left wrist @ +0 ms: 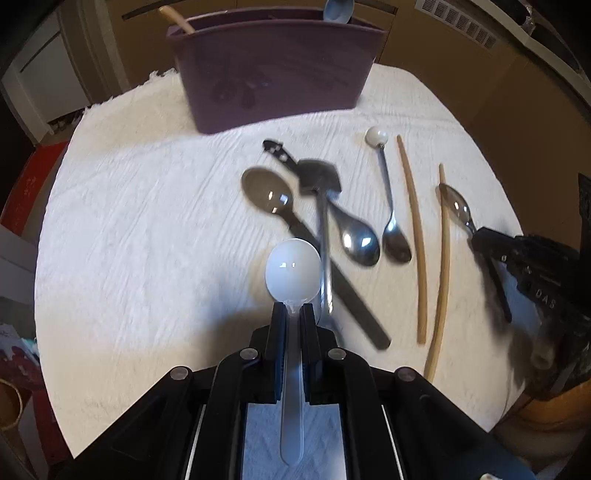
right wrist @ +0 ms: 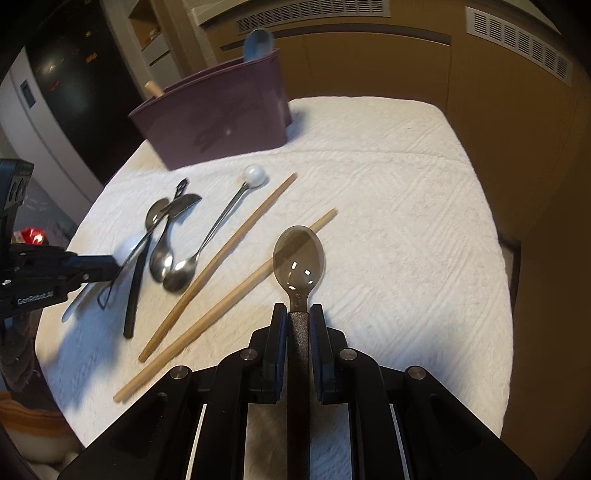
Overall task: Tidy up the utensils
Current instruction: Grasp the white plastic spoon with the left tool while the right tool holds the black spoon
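The left gripper point(left wrist: 293, 314) clamps a white spoon point(left wrist: 293, 272); the bin point(left wrist: 273, 70) sits at twelve o'clock, probably nearer this hand. The right gripper point(right wrist: 298, 314) holds a brown spoon point(right wrist: 299, 258).

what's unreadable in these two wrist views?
- Purple caddy interior: both views, its wall hides the contents; only a blue spoon and a wooden handle poke out.
- Blue spoon: left wrist view, bowl cut off by the top edge.
- Utensil pile: left wrist view, motion blur smears the overlaps.
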`<action>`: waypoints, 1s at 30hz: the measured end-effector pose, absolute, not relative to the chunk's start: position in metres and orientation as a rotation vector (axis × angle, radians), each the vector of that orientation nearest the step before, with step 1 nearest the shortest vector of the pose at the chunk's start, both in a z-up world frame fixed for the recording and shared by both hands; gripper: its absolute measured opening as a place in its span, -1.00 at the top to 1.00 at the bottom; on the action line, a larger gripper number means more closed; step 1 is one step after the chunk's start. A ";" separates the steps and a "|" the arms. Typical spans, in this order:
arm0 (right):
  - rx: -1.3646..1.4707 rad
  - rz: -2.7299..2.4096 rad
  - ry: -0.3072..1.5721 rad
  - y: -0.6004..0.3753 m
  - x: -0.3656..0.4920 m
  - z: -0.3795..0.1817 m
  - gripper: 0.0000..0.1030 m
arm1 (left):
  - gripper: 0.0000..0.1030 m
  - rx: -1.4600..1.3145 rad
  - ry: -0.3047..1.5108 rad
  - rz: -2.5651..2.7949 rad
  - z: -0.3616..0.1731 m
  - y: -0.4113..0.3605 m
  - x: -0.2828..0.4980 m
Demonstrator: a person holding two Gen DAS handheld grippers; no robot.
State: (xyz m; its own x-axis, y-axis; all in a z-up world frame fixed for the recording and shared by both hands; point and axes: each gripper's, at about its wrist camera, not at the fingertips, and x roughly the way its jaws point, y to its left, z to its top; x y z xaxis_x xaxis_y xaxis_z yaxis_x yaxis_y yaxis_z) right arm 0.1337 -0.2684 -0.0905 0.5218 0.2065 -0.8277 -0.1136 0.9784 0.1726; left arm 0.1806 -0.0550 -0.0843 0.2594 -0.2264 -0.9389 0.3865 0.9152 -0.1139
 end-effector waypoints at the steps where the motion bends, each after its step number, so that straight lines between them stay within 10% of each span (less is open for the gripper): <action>1: 0.089 0.197 1.008 -0.265 0.130 -0.091 0.75 | 0.88 0.147 1.258 -0.430 -0.086 -0.050 0.174; 14: 0.054 0.173 1.024 -0.267 0.120 -0.088 0.59 | 0.09 0.188 1.237 -0.437 -0.087 -0.050 0.184; 30: 0.066 0.138 1.011 -0.261 0.158 -0.084 0.14 | 0.41 0.133 1.142 -0.411 -0.068 -0.030 0.174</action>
State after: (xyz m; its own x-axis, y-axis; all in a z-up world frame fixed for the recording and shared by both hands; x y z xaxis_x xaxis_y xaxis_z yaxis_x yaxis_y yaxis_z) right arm 0.1581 -0.2613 -0.0839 0.5230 0.1456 -0.8398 -0.0848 0.9893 0.1187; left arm 0.1739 -0.0302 -0.0677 0.3505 -0.2490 -0.9029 0.3834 0.9177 -0.1043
